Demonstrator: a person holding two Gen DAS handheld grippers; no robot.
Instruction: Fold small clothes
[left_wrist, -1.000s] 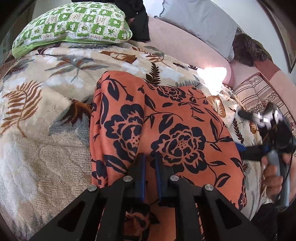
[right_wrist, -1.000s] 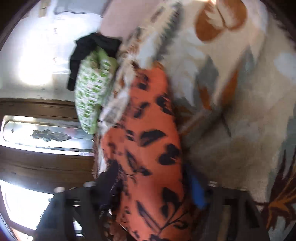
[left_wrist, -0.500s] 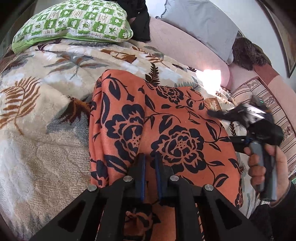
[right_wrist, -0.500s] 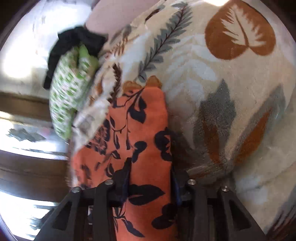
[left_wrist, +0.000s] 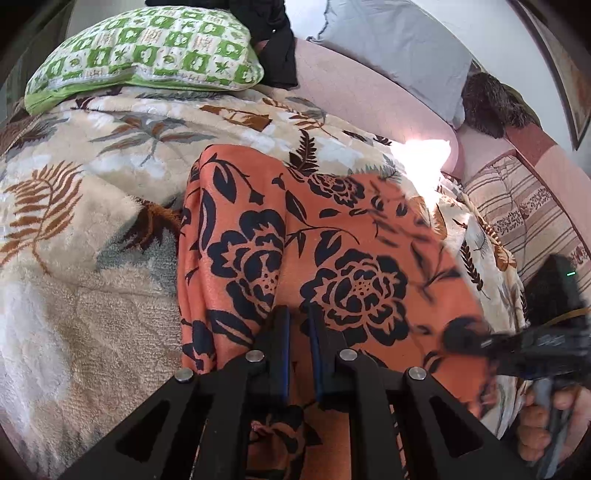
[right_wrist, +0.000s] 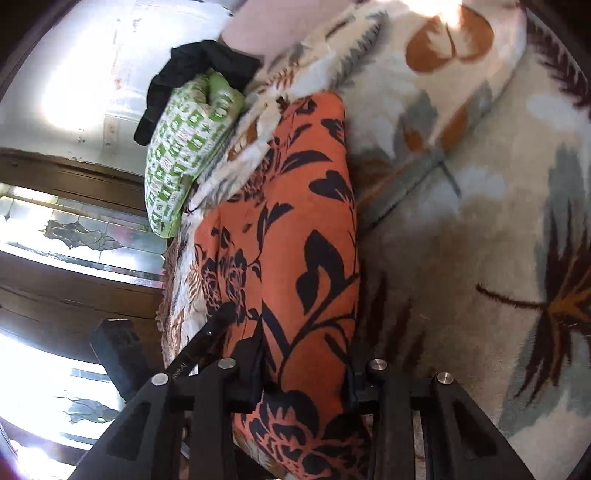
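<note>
leaf-print blanket (left_wrist: 92, 258), green checked pillow (left_wrist: 147, 55), grey pillow (left_wrist: 399, 51)

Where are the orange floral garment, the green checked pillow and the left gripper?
orange floral garment (left_wrist: 354, 288): left wrist view, large flower.
green checked pillow (left_wrist: 147, 51): left wrist view, top face.
left gripper (left_wrist: 297, 332): left wrist view, between fingertips.

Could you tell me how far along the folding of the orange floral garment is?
Partly done: the orange floral garment lies doubled on the blanket. In hand: the left gripper pinches its near edge, and the open right gripper straddles its side. Another fold likely remains.

Both wrist views close over the orange floral garment (left_wrist: 332, 236) (right_wrist: 295, 229) — opposite sides
</note>
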